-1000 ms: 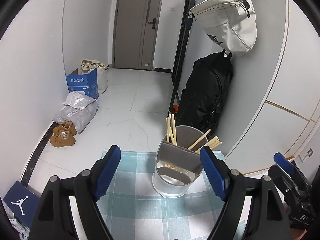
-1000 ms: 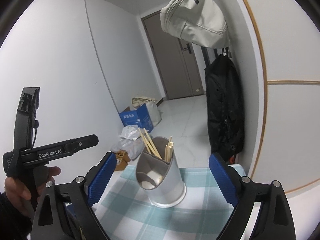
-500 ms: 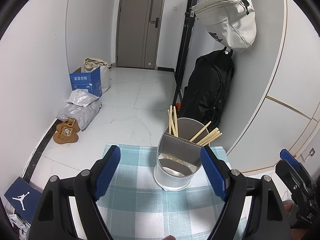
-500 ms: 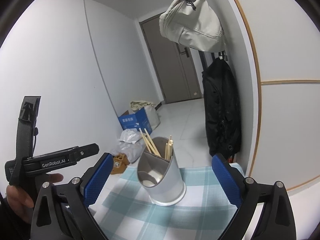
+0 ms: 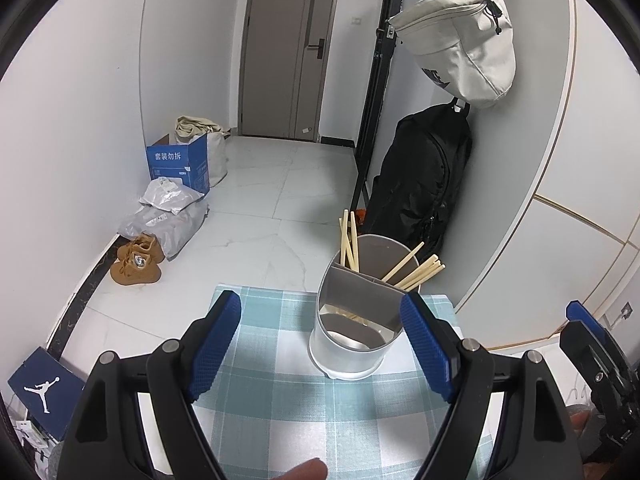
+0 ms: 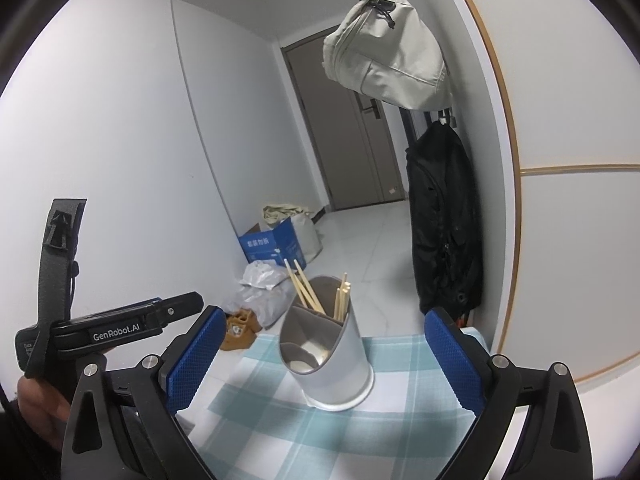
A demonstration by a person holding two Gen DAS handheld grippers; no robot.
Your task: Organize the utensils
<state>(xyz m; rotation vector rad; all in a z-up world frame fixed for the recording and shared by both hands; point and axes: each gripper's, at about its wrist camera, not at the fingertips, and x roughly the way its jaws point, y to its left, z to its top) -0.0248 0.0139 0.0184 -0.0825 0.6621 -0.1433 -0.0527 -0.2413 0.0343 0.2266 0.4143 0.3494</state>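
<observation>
Hovering apart, both grippers [image 5: 320, 344] [image 6: 324, 364] seemingly face holder [image 5: 352, 332].

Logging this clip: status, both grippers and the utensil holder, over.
Left gripper open, empty. Right gripper open, empty. Utensil holder upright on checked cloth, chopsticks in rear compartments. Nothing in the way.

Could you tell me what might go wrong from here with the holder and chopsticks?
1. The holder is tall and stands near the far edge of the checked cloth; a nudge from the open left tool or right tool might tip it off.
2. The chopsticks lean out past the rim, so a passing tool could catch them and flick them out.
</observation>
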